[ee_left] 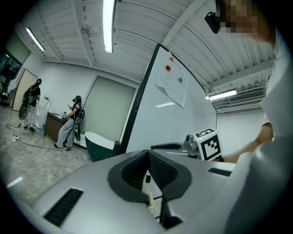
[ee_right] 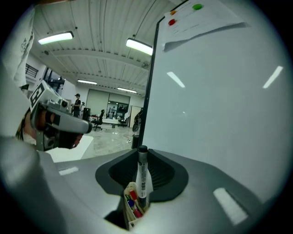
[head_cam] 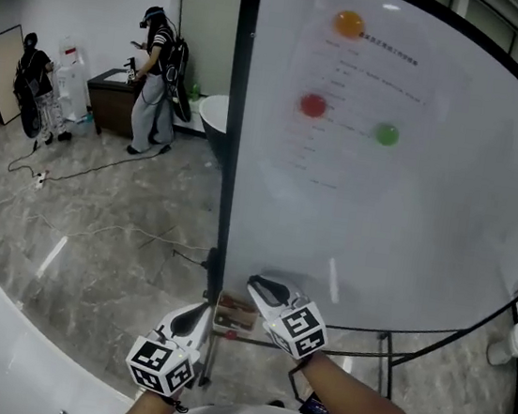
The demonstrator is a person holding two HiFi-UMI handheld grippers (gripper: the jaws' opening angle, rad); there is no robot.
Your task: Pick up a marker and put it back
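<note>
A white marker with a black cap (ee_right: 142, 176) stands upright between the pads of my right gripper (ee_right: 143, 161), which is shut on it. Just below it sits a small open box (ee_right: 132, 204) of coloured markers. In the head view this box (head_cam: 234, 314) rests on the whiteboard's bottom ledge, with the right gripper (head_cam: 262, 288) over it, close to the board. My left gripper (head_cam: 191, 321) hangs just left of the box; its pads (ee_left: 155, 170) meet at the tip with nothing clamped between them. The marker itself is hidden in the head view.
The whiteboard (head_cam: 430, 205) fills the right side, with a paper sheet held by an orange magnet (head_cam: 349, 22), a red one (head_cam: 312, 105) and a green one (head_cam: 387, 133). Its black edge post (head_cam: 234, 122) stands ahead. Two people (head_cam: 155, 79) work far left. A white panel (head_cam: 26, 360) lies lower left.
</note>
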